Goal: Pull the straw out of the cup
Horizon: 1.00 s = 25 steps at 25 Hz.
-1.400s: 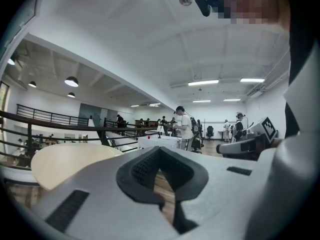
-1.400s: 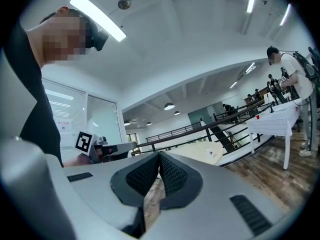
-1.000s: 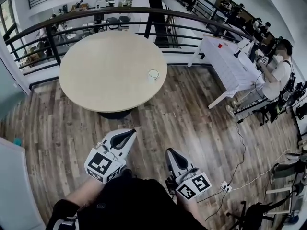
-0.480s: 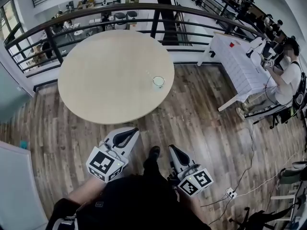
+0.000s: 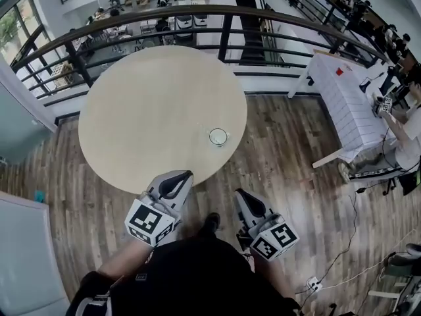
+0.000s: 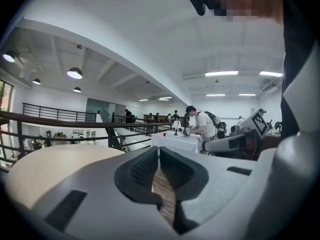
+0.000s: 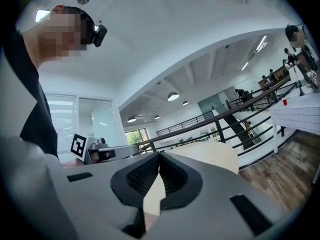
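Note:
A small clear cup [image 5: 218, 137] stands on the round beige table [image 5: 145, 117], near its right front rim. I cannot make out the straw at this distance. My left gripper [image 5: 183, 174] hangs just off the table's near edge, jaws shut and empty. My right gripper [image 5: 239, 193] is over the wood floor, below and right of the cup, also shut with nothing in it. In the left gripper view the jaws [image 6: 159, 149] meet, with the table [image 6: 45, 166] at left. The right gripper view shows its closed jaws [image 7: 159, 156] and the tabletop [image 7: 212, 156] beyond.
A dark metal railing [image 5: 197, 12] curves behind the table. A white-clothed table [image 5: 348, 104] stands at right with a person [image 5: 411, 120] beside it. Cables and a power strip [image 5: 312, 284] lie on the wood floor at lower right. A glass partition [image 5: 20, 130] is at left.
The table and cup have come closer and lower in the head view as I walked toward them. Both grippers stayed shut and now reach the table's near edge.

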Available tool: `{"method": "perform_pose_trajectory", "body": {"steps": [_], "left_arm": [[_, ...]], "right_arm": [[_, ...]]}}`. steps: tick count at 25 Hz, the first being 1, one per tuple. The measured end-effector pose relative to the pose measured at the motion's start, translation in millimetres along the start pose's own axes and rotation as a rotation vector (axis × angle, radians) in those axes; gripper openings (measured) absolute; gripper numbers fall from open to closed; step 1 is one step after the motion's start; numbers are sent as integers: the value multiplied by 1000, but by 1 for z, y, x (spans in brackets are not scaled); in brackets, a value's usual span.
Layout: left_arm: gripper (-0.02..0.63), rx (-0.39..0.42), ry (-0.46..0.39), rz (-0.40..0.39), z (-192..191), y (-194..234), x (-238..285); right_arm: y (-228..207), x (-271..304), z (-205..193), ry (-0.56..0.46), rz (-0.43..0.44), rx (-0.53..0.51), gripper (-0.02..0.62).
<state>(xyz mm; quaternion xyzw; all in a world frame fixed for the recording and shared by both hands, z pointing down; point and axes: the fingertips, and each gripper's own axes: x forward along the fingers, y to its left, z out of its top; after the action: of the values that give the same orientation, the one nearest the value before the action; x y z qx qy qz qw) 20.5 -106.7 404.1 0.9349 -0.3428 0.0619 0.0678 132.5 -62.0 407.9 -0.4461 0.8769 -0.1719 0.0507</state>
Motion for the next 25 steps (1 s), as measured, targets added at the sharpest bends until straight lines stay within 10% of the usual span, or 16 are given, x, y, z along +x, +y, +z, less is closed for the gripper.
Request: {"method": "perform_pose_trajectory", "body": {"steps": [25], "left_arm": [[115,-68,95,50,-36,69,148]], "right_arm": [[-109,78,7,121,32,83,18]]}}
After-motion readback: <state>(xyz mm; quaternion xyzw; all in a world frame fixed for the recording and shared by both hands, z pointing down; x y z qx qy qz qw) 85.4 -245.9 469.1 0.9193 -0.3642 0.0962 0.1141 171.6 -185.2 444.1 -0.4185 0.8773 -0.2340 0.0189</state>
